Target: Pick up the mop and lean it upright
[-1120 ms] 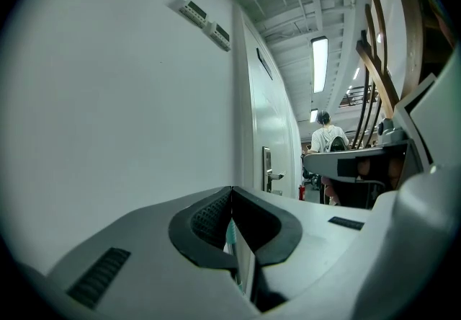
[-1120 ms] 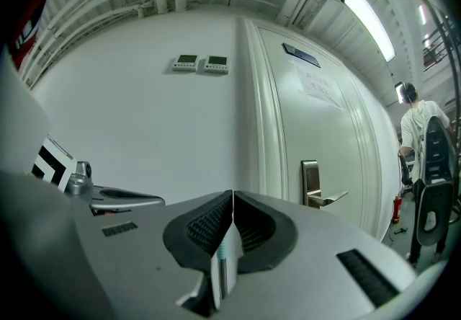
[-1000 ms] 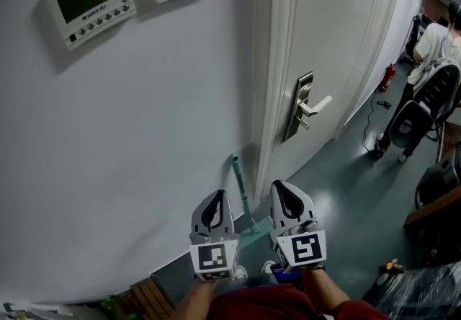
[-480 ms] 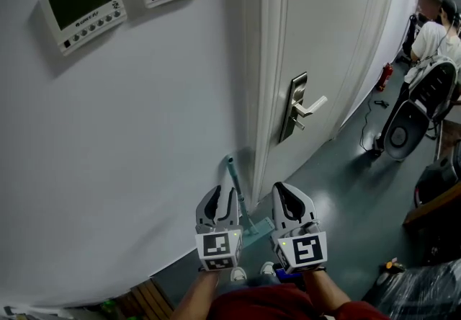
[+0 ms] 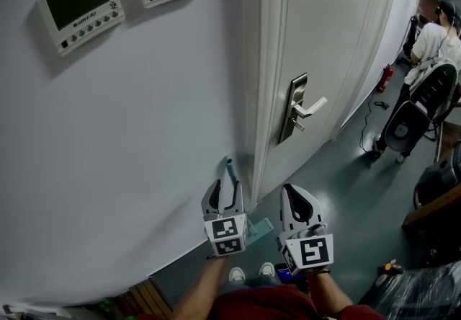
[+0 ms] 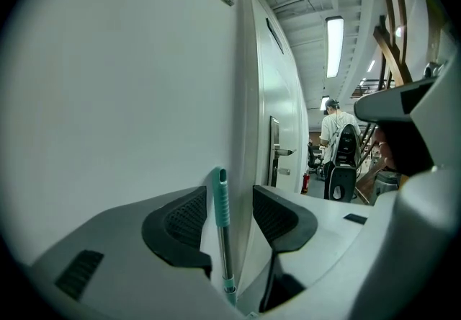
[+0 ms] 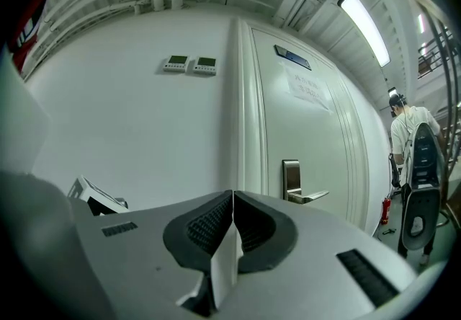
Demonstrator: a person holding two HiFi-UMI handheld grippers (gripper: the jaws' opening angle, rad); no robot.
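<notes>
Left gripper (image 5: 224,193) (image 6: 230,215) is hanging with its jaws apart; they have just been opening. The mop (image 5: 230,166) (image 6: 222,200) is rising between the pads, and neither pad is pressing on its teal handle. Its tip is showing at 12 o'clock of that gripper, and it is leaning upright against the white wall (image 5: 144,131), just beside the door frame (image 5: 263,59). I judge this to be the release: the mop is standing unheld, so the task is looking nearly finished, with only a clean retreat remaining. Right gripper (image 5: 300,200) (image 7: 232,221), at 3 o'clock of the left one, is keeping its jaws pressed together on nothing.
</notes>
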